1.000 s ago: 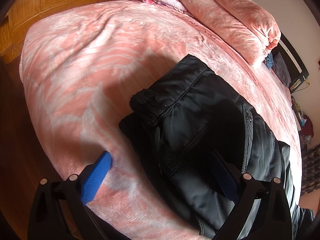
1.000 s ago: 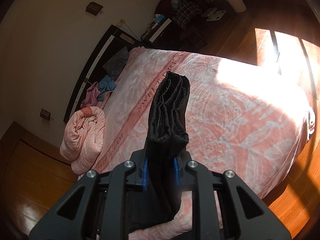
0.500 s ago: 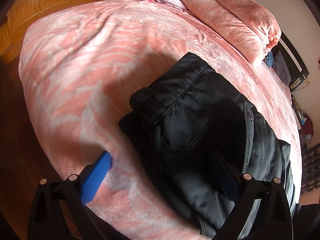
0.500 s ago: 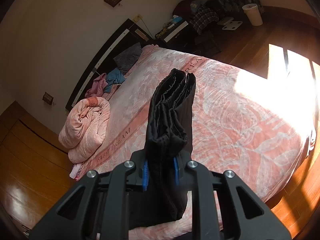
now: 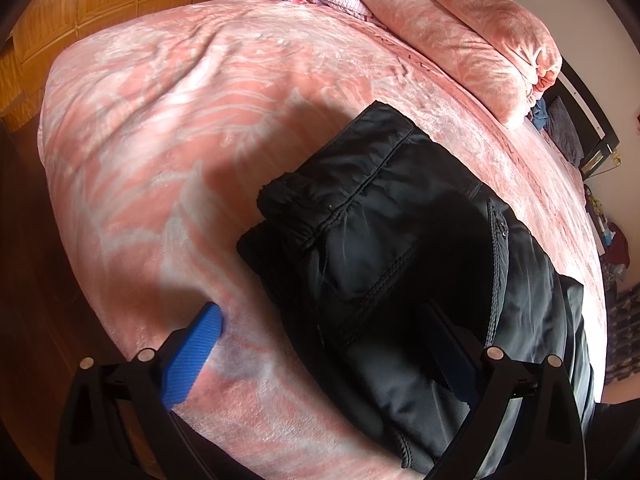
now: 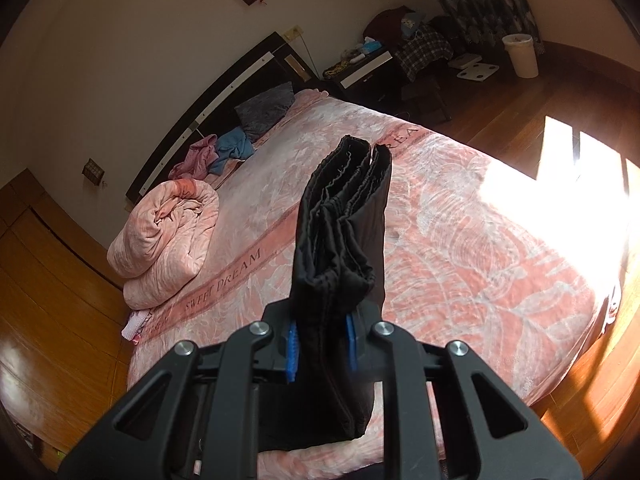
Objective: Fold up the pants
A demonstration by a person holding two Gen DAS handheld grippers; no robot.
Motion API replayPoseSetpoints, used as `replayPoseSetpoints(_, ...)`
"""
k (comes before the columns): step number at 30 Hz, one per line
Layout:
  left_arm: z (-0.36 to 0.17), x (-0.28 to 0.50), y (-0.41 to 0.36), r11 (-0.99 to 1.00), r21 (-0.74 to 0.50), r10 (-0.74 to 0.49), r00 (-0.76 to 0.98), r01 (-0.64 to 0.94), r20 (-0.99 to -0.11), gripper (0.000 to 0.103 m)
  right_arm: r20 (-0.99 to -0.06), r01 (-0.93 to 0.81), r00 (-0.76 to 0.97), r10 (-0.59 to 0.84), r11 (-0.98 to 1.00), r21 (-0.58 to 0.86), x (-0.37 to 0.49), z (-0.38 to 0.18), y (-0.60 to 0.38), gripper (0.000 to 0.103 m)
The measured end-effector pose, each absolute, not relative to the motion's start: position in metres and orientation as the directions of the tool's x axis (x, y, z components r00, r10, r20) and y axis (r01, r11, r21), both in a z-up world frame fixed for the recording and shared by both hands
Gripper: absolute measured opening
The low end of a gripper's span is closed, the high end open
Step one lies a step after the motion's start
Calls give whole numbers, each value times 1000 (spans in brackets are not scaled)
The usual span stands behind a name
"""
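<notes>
While left claw (image 5: 320, 344) gapes, right claw (image 6: 320, 340) pinches pants (image 6: 340, 232).

Black pants (image 5: 420, 240), a smooth cloth with a faint sheen, nylon-like perhaps, stitched seams raised along it. Under them the bedspread (image 5: 192, 128), plush pink fleece, soft nap. The right gripper (image 6: 320, 344) is matt black plastic with shiny metal bolts, and its ribbed blue pads (image 6: 291, 350) look rubbery. The floor (image 6: 520, 100) is glossy varnished wood, glaring in sun.
</notes>
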State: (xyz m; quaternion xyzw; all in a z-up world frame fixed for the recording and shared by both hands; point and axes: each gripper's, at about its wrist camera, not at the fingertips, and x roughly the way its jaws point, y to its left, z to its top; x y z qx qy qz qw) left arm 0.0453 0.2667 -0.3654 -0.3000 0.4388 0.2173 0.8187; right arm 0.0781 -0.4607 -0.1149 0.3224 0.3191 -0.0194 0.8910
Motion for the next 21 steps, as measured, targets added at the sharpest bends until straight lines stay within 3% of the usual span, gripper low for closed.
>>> replayPoseSetpoints(21,-367,45,266,732,-305,79,521,-609,-850,99,-588,192,804,86,899,394,76,-89,-397,16)
